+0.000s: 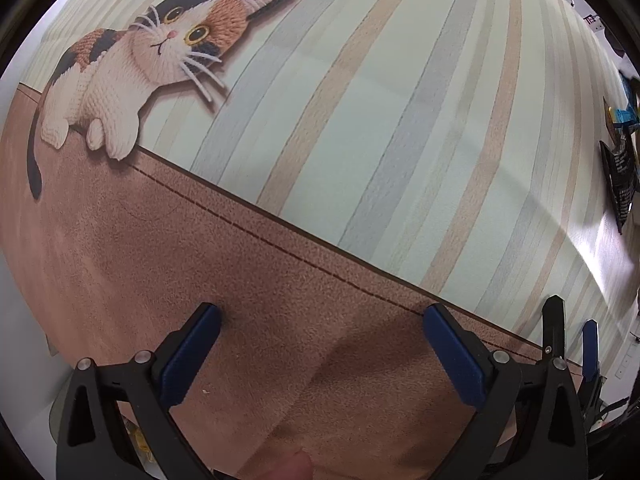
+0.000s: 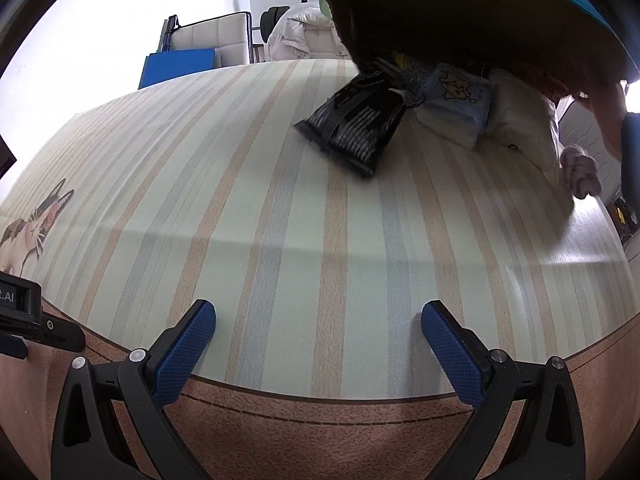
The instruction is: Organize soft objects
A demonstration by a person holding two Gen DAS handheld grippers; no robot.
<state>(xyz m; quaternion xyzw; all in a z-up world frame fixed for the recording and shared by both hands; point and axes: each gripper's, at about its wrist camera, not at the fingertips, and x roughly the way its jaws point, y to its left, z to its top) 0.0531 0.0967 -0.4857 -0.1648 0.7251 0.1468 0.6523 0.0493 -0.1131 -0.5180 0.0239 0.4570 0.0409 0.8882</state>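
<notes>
Several soft objects lie at the far right of the striped table mat [image 2: 280, 208]: a black knitted scarf with grey stripes [image 2: 356, 128], a light blue cloth with a line drawing [image 2: 456, 96], a white pillow-like item [image 2: 520, 112] and a small white fluffy piece [image 2: 582, 174]. The scarf also shows small at the right edge of the left wrist view [image 1: 620, 176]. My right gripper [image 2: 318, 320] is open and empty, low over the mat's near edge. My left gripper [image 1: 322, 322] is open and empty over the mat's brown border [image 1: 160, 240].
A printed calico cat [image 1: 132, 64] decorates the mat's corner. A large dark box or container with a blue rim [image 2: 480, 0] hangs over the soft objects at top right. Chairs and a white jacket [image 2: 304, 36] stand beyond the table. The other gripper [image 1: 568, 344] shows at lower right.
</notes>
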